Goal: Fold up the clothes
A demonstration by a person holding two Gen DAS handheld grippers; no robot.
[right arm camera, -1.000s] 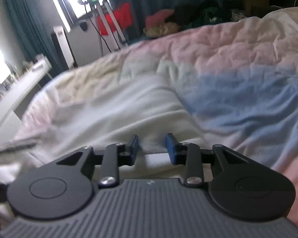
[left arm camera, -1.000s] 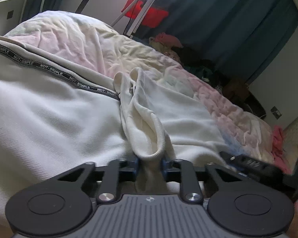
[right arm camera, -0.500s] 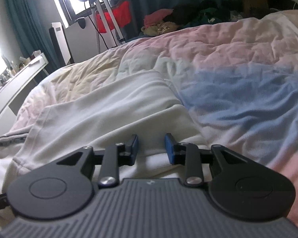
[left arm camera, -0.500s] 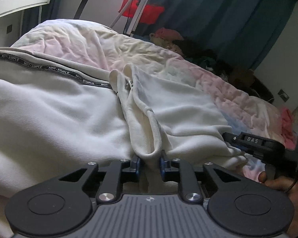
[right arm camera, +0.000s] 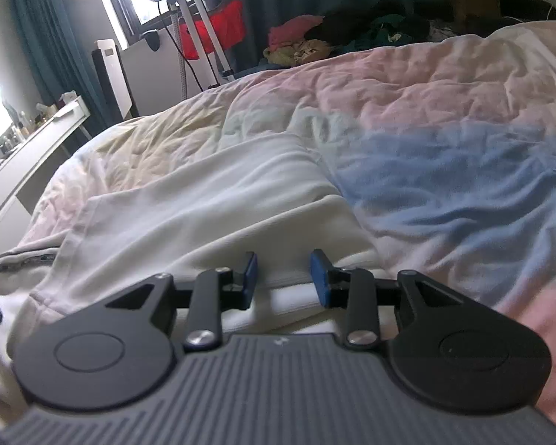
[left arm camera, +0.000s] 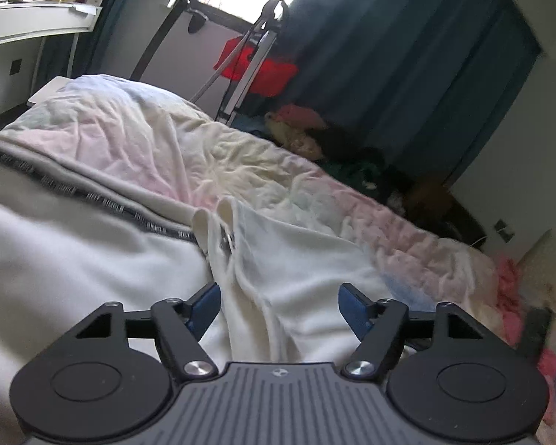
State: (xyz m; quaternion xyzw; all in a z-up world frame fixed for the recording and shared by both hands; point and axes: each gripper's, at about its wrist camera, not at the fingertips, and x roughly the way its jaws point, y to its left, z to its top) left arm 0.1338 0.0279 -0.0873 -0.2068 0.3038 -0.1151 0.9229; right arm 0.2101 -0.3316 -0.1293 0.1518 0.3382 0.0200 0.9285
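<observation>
A cream-white hooded garment point(left arm camera: 74, 270) with a black lettered tape along its zip lies spread on the bed. My left gripper point(left arm camera: 280, 306) is open, its blue pads wide apart over a rumpled fold with a drawcord point(left arm camera: 252, 296), not touching it. In the right wrist view the same garment point(right arm camera: 189, 207) lies folded flat. My right gripper point(right arm camera: 283, 278) stands partly open with the garment's lower edge between the pads; whether the pads touch the cloth is unclear.
The bed carries a pastel pink, yellow and blue quilt point(right arm camera: 444, 170). A metal stand with a red cloth point(left arm camera: 255, 63) and a pile of clothes point(right arm camera: 315, 40) sit beyond the bed by dark curtains. A white desk point(left arm camera: 26, 29) stands at left.
My left gripper was shut on the drawcord fold; it has opened wide and let the fold drop. My right gripper has stayed at the same gap over the garment's edge.
</observation>
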